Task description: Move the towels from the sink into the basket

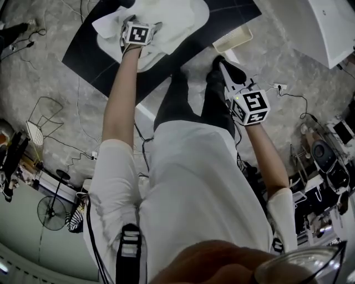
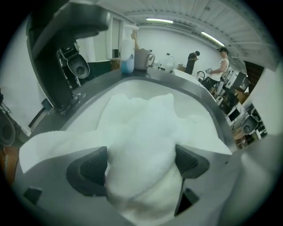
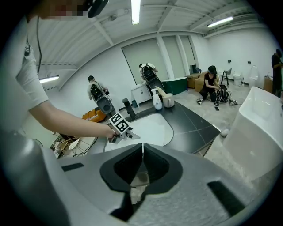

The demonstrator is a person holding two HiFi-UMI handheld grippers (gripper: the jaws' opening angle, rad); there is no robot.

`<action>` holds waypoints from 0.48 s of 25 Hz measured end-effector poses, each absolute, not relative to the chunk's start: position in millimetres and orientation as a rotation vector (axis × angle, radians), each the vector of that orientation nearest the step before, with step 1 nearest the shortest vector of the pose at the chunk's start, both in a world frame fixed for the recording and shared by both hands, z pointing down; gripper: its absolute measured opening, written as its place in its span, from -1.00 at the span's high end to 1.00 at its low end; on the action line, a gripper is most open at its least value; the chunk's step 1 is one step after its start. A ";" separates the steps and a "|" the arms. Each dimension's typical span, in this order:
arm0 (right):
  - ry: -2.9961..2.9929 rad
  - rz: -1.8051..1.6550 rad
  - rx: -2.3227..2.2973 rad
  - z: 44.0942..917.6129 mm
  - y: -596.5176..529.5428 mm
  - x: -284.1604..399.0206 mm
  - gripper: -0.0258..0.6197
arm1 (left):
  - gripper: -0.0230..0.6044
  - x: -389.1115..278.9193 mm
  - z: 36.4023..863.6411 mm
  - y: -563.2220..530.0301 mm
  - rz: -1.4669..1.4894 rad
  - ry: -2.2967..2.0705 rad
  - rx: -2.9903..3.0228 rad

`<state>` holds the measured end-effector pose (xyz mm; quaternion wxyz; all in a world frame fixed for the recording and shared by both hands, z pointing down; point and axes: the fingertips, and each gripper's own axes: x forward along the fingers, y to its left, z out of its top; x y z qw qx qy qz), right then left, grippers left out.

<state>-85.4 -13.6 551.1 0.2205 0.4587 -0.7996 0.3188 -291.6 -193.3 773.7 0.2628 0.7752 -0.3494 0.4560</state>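
A white towel (image 1: 173, 15) lies heaped in the white sink (image 1: 105, 42), which is set in a black counter (image 1: 89, 52). My left gripper (image 1: 138, 26) reaches down into the sink onto the heap. In the left gripper view its jaws (image 2: 141, 165) stand wide apart with a thick fold of towel (image 2: 141, 141) bulging between the pads and no squeeze showing. My right gripper (image 1: 223, 64) hangs beside the counter over the floor. In the right gripper view its pads (image 3: 142, 154) meet with nothing between them.
A black faucet (image 2: 66, 44), a spray bottle (image 2: 127, 53) and a cup (image 2: 142, 59) stand at the sink's back rim. A cream slatted tray (image 1: 233, 40) lies by the counter's corner. A large white tub (image 3: 261, 128) stands to the right. Cables cross the floor; people work behind.
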 end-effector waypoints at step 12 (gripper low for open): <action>-2.203 0.929 1.320 548.8 5.7 -80.0 0.91 | 0.62 -283.2 760.0 -152.7 1.218 -0.842 2.041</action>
